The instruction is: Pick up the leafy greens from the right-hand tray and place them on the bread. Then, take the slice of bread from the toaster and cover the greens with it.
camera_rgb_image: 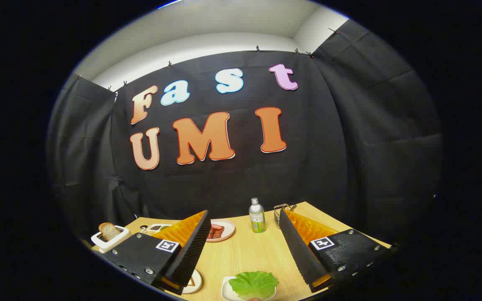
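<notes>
1. The tool (241,246) hung above the tabletop (245,251) with its fingers spread wide and nothing between them.
2. The leafy greens (253,283) lay on a small white tray (225,289), just below the fingers and between them.
3. Far to the left of the greens, a slice of bread (108,230) stood in the white toaster (103,242).
4. Beyond the greens stood a bottle (257,215) and a plate with meat (220,230).
5. I judge the first step was in hand: the tool needed to go down and close on the greens.

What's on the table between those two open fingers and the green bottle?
Only bare wooden table, seen in the gripper view. The open gripper frames it; the bottle stands beyond, and the greens lie nearer, between the fingers.
</notes>
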